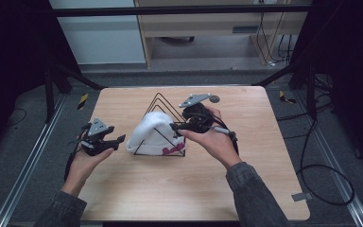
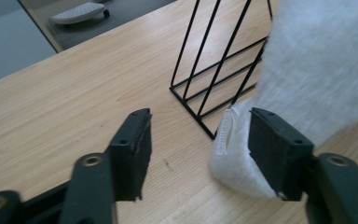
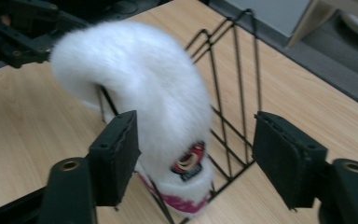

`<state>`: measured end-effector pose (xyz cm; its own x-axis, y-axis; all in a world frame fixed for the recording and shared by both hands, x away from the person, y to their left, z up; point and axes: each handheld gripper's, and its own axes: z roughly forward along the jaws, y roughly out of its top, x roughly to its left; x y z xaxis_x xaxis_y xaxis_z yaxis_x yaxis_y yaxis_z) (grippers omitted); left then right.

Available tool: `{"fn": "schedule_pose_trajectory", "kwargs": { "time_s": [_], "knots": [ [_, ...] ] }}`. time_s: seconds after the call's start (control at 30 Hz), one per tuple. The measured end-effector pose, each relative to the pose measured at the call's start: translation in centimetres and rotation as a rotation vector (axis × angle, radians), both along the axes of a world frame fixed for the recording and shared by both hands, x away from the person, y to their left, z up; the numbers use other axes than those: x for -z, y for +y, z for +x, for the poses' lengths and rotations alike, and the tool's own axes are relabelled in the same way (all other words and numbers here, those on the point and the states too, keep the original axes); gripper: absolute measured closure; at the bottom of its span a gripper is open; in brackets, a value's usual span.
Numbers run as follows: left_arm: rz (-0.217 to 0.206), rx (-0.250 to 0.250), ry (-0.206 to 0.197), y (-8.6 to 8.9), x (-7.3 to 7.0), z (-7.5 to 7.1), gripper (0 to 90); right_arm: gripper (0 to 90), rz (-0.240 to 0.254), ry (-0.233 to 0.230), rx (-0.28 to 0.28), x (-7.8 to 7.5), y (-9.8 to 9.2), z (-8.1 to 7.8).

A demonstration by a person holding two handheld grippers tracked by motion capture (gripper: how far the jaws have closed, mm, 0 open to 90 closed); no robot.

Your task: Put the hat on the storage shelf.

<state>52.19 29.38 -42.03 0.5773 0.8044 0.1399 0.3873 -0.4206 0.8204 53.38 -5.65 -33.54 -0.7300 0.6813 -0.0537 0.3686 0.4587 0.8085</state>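
**Grippers both open at a white hat draped on a wire stand**

Left gripper sits at roughly 9 o'clock from the table's centre, held in the person's left hand. From my remote station I read its jaws as spread apart, nothing between them. In its own view the gripper shows the right-hand pad just beside the lower edge of the white fluffy hat; I cannot tell whether pad and fabric touch. The left-hand pad stands over bare wood.

I find the right gripper just right of the table's centre, held in the right hand, jaws pointing toward 9 o'clock at the hat. Its own view shows the gripper with jaws wide apart and empty, the hat lying ahead between their lines but clear of both pads.

I log the hat at the table's centre, draped over a black wire triangular stand. Stand wires rise at 1 o'clock of the hat in the right gripper view. A round red-and-black badge sits on the hat's cuff, with pink lettering along the lower band.

The wooden table carries hat and stand. Cables lie on the floor at 3 o'clock.
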Motion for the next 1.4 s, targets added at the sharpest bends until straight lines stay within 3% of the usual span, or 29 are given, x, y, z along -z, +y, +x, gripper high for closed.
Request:
{"fn": "schedule_pose_trajectory", "kwargs": {
  "time_s": [0.03,0.23,0.3,0.4,0.57,0.67,0.83,0.9,1.03,1.1,1.3,1.4],
  "knots": [
    [0.000,-0.006,0.000,0.1,0.0,0.0,35.4,26.1,0.000,0.000,0.000,0.0,0.0,0.0],
    [0.038,-0.045,0.026,0.6,0.4,0.1,11.2,13.4,0.051,-0.035,0.111,0.5,-3.5,0.2],
    [0.049,-0.046,0.058,1.0,0.8,0.1,8.7,11.1,0.049,-0.035,0.135,0.9,-4.5,0.2],
    [0.052,-0.042,0.073,1.2,1.0,0.1,7.7,10.9,0.048,-0.046,0.148,1.2,-5.4,0.1],
    [0.083,-0.039,0.102,1.6,1.7,0.0,6.9,9.9,0.053,-0.026,0.176,2.6,-7.6,-0.4],
    [0.097,-0.041,0.134,1.8,2.1,-0.1,5.5,11.3,0.052,-0.006,0.201,3.9,-9.1,-0.7],
    [0.076,-0.050,0.151,2.4,2.8,-0.3,5.5,15.6,0.043,0.038,0.244,6.1,-11.1,-1.4],
    [0.061,-0.050,0.146,2.5,3.1,-0.5,5.5,16.2,0.035,0.050,0.258,7.8,-12.3,-1.8],
    [0.060,-0.044,0.156,2.7,3.5,-0.6,5.5,16.3,0.027,0.066,0.273,9.4,-13.1,-2.2],
    [0.062,-0.051,0.142,2.6,3.7,-0.7,5.5,16.3,0.023,0.078,0.286,10.5,-13.6,-2.5],
    [0.046,-0.047,0.181,2.8,5.1,-0.9,5.2,15.6,0.019,0.139,0.334,14.4,-15.2,-3.1],
    [0.044,-0.051,0.183,2.9,5.5,-1.0,5.0,15.2,0.022,0.150,0.347,15.1,-15.5,-3.2]
  ]
}}
